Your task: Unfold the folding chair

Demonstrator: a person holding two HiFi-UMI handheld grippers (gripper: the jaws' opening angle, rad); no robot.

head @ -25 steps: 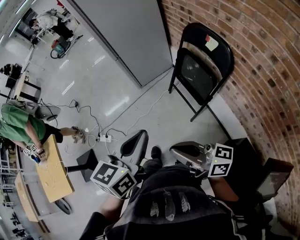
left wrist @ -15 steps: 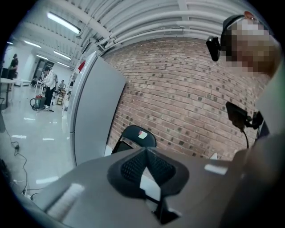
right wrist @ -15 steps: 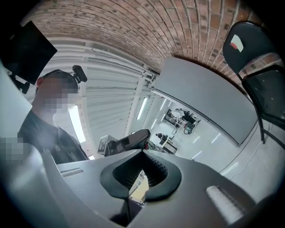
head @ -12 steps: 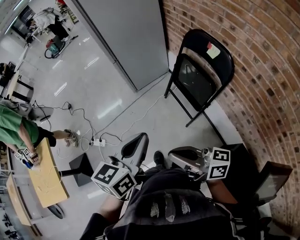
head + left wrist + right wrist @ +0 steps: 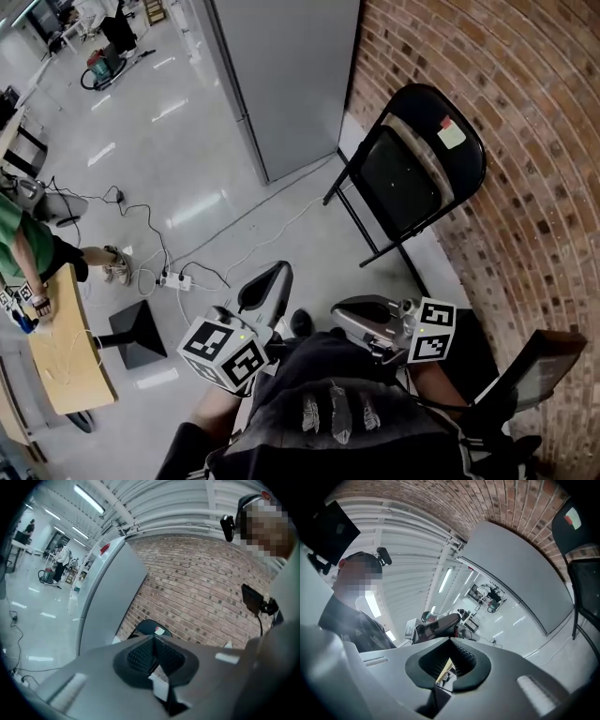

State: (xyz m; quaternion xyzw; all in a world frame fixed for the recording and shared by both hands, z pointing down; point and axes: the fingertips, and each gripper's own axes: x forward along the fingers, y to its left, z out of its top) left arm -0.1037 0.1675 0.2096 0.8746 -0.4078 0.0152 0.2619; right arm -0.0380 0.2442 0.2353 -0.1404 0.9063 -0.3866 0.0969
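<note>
The black folding chair (image 5: 412, 178) stands folded flat, leaning against the brick wall (image 5: 534, 94), with a small sticker on its backrest. Both grippers are held close to the person's body, well short of the chair and touching nothing. My left gripper (image 5: 272, 277) is shut and empty, its marker cube just behind it. My right gripper (image 5: 349, 309) is also shut and empty. The left gripper view shows its jaws (image 5: 153, 641) pressed together, with the chair's top (image 5: 151, 627) just beyond them. In the right gripper view the closed jaws (image 5: 451, 645) point past the chair (image 5: 581, 550) at the right edge.
A tall grey panel (image 5: 281, 66) stands left of the chair. A power strip (image 5: 173, 279) with trailing cables and a black stand base (image 5: 136, 330) lie on the floor at left. A wooden table (image 5: 61, 347) and a person in green (image 5: 23, 244) are at far left. A dark panel (image 5: 539, 370) leans at lower right.
The person has shifted across the floor with both grippers. The chair now sits lower and further right in the head view, and the cables and table have slid left. Both jaws stayed shut.
</note>
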